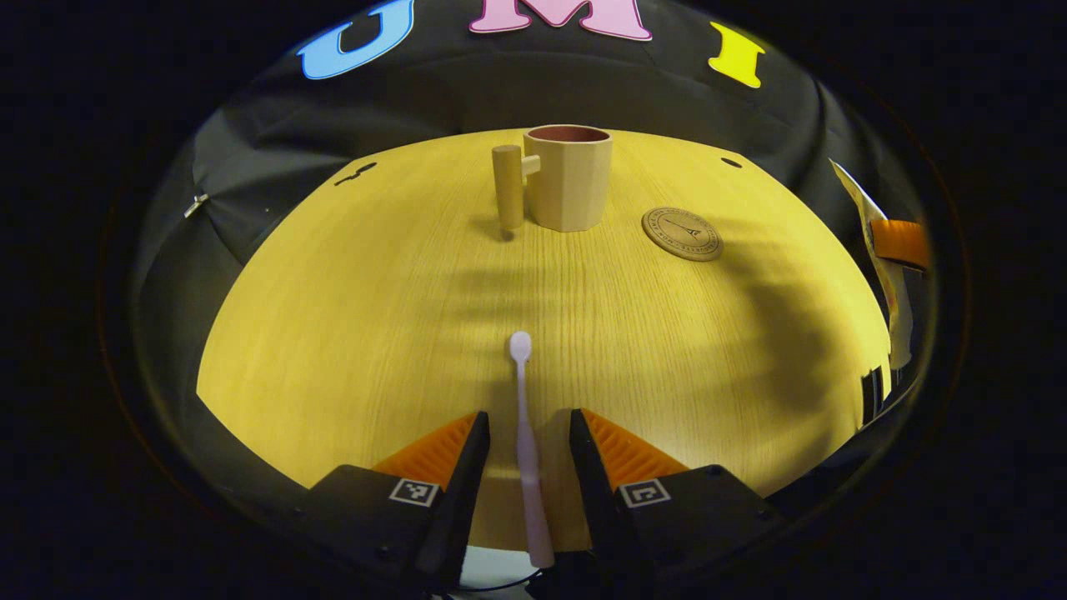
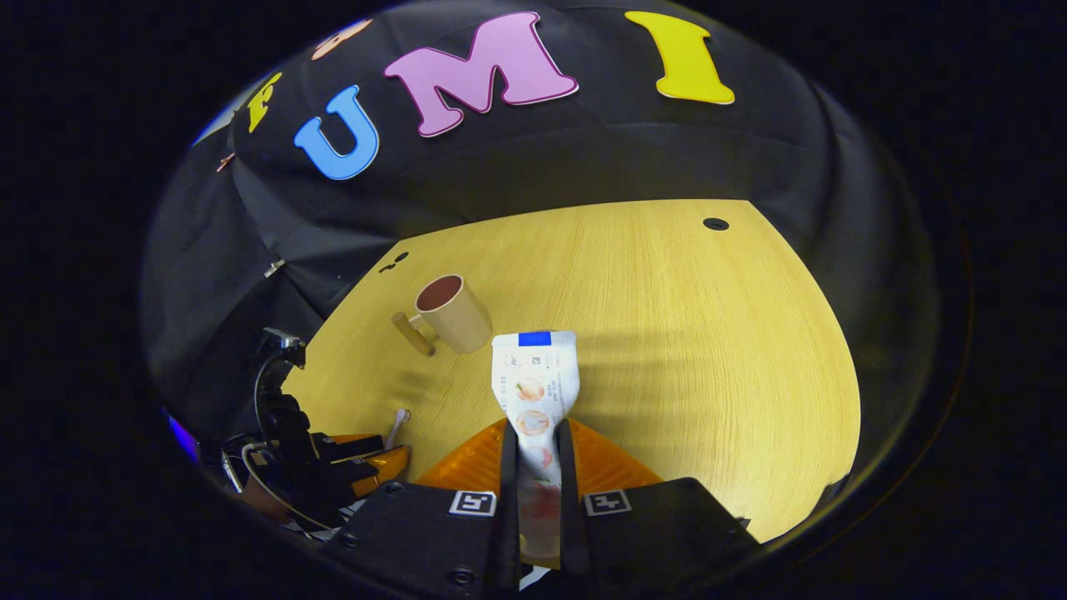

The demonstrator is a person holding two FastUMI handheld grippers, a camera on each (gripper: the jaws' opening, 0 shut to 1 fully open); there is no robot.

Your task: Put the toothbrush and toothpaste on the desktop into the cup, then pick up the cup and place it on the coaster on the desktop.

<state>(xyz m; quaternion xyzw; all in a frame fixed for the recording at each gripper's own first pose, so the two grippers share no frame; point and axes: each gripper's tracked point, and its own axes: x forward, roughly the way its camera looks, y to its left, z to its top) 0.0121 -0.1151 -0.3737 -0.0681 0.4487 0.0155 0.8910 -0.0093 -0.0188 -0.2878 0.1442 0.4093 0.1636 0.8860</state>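
Right gripper [image 2: 533, 433] pinches the toothpaste [image 2: 534, 375], label unreadable; left gripper [image 1: 528, 425] spread around the toothbrush [image 1: 527, 433]

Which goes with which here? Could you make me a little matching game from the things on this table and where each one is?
Things:
1. toothbrush
2. toothpaste
3. cup
4. coaster

Places:
A. flat on the table, beside the cup
B. clamped between the right gripper's fingers
C. standing upright, empty
D. lying between the left gripper's open fingers

Pairs: 1-D, 2-B, 3-C, 4-A
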